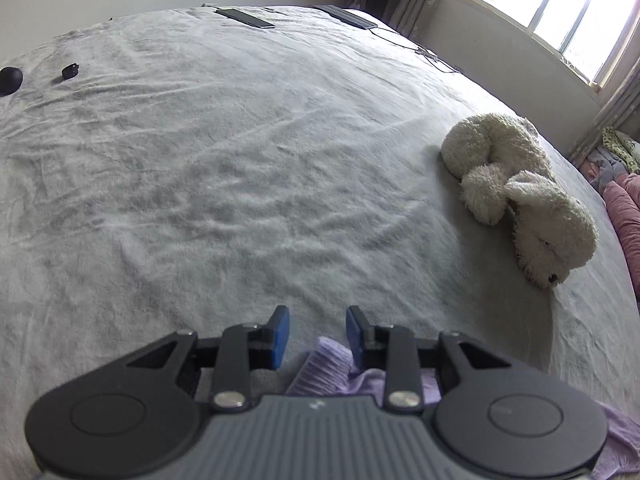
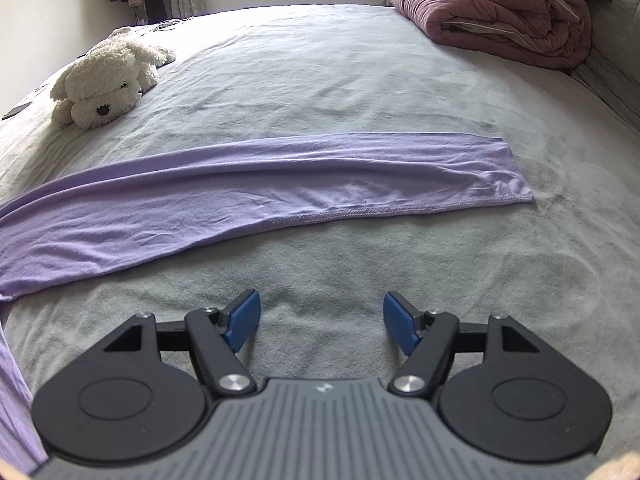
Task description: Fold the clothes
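Lying across bed: a lilac garment [image 2: 256, 184], folded lengthwise into a long narrow band, flat on the grey bedspread [image 2: 360, 92]; hemmed end towards the right of the right wrist view, other end running off the left edge.
Left gripper [image 1: 318, 330]: jaws partly apart, blue pads [image 1: 282, 334] not pressing on anything. A bunched bit of the lilac garment [image 1: 332, 364] shows just below and behind the fingertips; whether it touches the fingers cannot be told.
Right gripper [image 2: 320, 322]: jaws wide apart, nothing between them, only bare bedspread under the pads [image 2: 242, 320]. The garment's near edge lies just ahead of the fingertips, apart from them.
Plush dog [image 2: 108, 80]: white, lying on the bedspread beyond the garment, well apart from both grippers.
Pink quilt [image 2: 500, 12]: rolled up at the far right end of the bed.
Far edge, left wrist view: a dark flat device [image 1: 245, 18], and two small black items [image 1: 70, 71] on the bedspread.
Window [image 1: 560, 4]: bright, beyond the bed.
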`<action>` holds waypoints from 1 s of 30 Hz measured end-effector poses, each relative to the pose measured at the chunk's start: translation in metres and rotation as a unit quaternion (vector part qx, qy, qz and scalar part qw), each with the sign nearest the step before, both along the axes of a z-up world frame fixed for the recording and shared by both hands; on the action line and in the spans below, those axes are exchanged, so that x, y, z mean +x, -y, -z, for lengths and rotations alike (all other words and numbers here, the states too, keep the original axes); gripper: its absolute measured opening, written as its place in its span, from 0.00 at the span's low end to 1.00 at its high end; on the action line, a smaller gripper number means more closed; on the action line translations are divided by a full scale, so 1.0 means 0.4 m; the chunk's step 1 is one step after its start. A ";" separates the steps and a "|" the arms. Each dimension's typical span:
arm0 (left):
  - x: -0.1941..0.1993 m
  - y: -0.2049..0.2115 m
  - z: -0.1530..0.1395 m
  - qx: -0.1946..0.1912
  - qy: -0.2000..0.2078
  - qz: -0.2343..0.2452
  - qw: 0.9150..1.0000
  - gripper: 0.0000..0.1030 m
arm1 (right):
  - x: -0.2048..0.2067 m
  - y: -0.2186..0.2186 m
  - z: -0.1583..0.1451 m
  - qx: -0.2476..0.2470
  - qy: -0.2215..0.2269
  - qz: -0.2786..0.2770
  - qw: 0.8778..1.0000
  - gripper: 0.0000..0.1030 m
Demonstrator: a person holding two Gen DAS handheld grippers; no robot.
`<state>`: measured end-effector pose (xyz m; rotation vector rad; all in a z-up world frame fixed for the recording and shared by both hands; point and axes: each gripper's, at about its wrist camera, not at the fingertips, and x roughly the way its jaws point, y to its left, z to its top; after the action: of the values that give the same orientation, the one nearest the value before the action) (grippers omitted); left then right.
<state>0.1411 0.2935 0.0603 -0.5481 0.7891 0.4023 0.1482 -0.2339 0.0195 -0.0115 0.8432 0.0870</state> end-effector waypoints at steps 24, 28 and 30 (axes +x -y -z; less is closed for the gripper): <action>0.018 0.065 0.029 0.142 -0.036 0.007 0.989 0.20 | -0.007 -0.001 -0.004 -0.007 0.003 0.009 1.000 0.69; 0.016 0.051 0.025 0.134 -0.032 -0.007 0.990 0.20 | -0.007 0.003 -0.006 -0.011 0.005 0.010 1.000 0.70; 0.018 0.053 0.031 0.136 -0.035 0.000 0.990 0.21 | -0.006 0.007 -0.006 -0.011 0.005 0.011 1.000 0.70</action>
<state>0.1484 0.2722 0.0477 -0.2794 0.7861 0.5226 0.1458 -0.2368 0.0219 -0.0240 0.8342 0.0566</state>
